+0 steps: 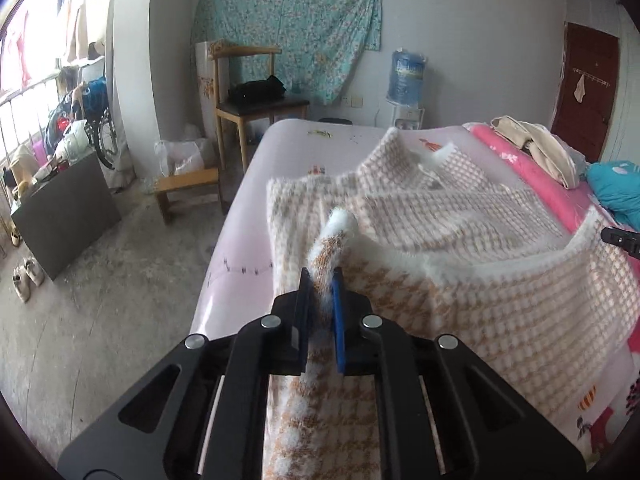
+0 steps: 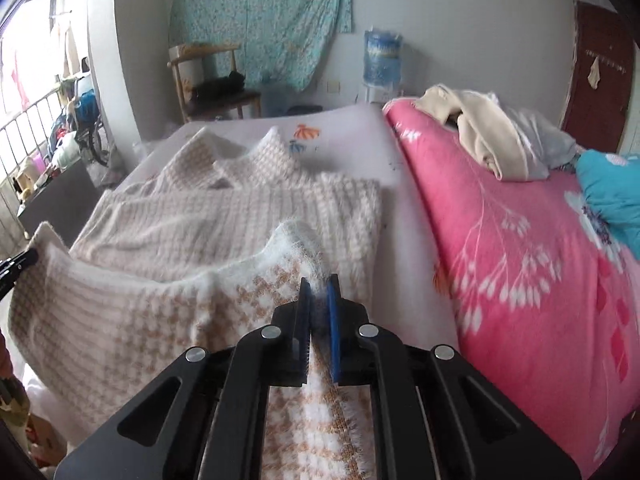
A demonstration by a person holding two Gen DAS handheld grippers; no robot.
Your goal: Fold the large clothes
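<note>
While both hand-held grippers pinch sweater [image 1: 460,216] hem, fabric hides left [image 1: 320,280], right [image 2: 319,282] fingertips.

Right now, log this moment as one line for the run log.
stage: hem lifted for fold | left gripper: shut on sweater hem | right gripper: shut on sweater hem | rest of sweater: flat on bed

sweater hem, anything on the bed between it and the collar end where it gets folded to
Nothing visible. Both the left claw and right claw are shut on the sweater hem, and only the sweater's own body lies ahead. The beige clothes pile sits off to the side on the pink quilt.
</note>
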